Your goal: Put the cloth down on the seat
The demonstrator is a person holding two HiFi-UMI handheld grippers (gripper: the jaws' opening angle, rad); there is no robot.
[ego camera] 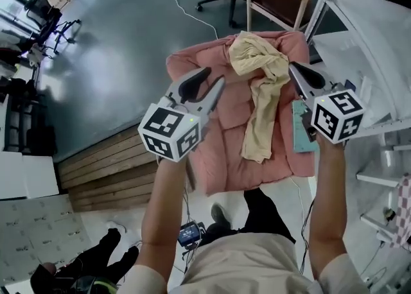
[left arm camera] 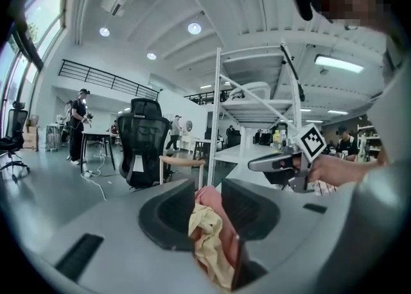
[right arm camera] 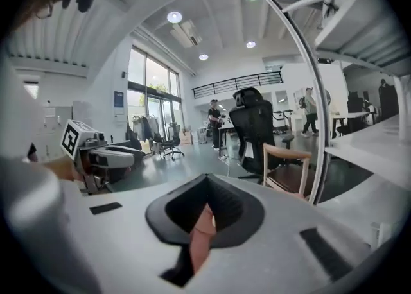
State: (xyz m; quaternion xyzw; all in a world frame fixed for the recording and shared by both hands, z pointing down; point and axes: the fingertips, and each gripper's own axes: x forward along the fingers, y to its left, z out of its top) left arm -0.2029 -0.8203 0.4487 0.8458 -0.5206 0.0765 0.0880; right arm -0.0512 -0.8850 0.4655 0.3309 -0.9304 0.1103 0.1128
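2 claws hang over the seat in my head view, and I'll go across from the left. Furthest left is a wooden step against the grey floor. Next comes the left claw, held over the left part of the pink padded seat. In the left gripper view this claw is released, with its jaws clearly apart. Nothing is pinched between them, and through the gap I see the seat and the cloth lying beyond. A black office chair and a wooden chair stand further back on the floor. The cloth, a pale yellow-tan piece, lies on the seat. It is bunched near the far edge, and 1 long tail runs toward me down the seat's right half. No claw touches it. Just right of the bunched part sits the right claw, by the seat's right edge. In the right gripper view its jaws are drawn together to a slit. A sliver of the pink seat shows in that slit, and I cannot tell whether it nips the padding. A teal sheet lies beside the seat under that claw, and a white bench fills the far right.
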